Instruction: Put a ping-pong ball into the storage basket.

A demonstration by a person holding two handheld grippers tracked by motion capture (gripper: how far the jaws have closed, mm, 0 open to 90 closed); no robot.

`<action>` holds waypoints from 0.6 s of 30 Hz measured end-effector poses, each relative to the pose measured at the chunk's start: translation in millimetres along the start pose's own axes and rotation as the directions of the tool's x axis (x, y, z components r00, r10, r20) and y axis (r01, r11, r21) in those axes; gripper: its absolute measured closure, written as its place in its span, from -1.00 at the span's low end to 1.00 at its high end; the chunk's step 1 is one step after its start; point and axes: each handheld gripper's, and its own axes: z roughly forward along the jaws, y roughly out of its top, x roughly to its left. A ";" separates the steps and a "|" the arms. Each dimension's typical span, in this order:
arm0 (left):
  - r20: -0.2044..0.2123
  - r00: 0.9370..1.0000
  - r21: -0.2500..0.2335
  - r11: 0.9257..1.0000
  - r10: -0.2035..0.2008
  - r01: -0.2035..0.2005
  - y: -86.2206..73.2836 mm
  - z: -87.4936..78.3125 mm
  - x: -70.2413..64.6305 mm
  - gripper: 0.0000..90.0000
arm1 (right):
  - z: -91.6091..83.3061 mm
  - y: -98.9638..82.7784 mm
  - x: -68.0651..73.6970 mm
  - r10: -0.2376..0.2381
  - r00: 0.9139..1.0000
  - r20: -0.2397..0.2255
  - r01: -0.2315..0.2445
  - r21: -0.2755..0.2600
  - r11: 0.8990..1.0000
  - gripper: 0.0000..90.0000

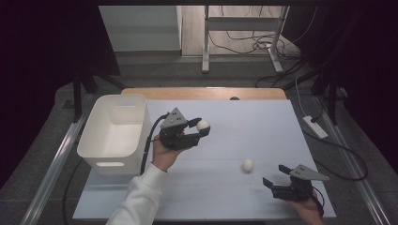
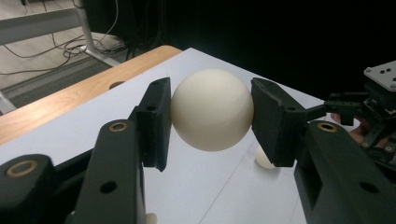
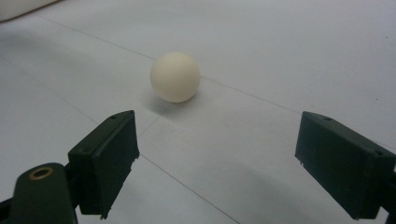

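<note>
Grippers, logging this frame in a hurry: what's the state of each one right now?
Left gripper: fingers closed on a white ball, held above the table.
Right gripper: fingers open, holding nothing; second ball lies ahead.

Cream ball clamped between the left hand-held gripper pads — above the white table.

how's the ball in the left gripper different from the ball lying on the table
The held ball is clamped between the left gripper's fingers, off the table; the loose ball rests on the table, touched by nothing. The held ball is near the white bin; the loose ball lies ahead of the open right gripper. Both look plain, cream-white and alike in size.
</note>
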 end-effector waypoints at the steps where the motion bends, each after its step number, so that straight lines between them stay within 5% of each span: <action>1: -0.002 1.000 -0.002 1.000 0.000 0.000 0.9 -0.8 0.4 0.13 | -0.1 0.0 0.0 0.000 1.000 0.000 0.000 0.000 1.000 -0.71; 18: -0.039 0.999 -0.023 1.000 -0.001 0.000 9.7 -11.5 7.6 0.13 | -0.2 0.0 0.0 -0.001 1.000 -0.001 0.001 -0.001 1.000 -0.71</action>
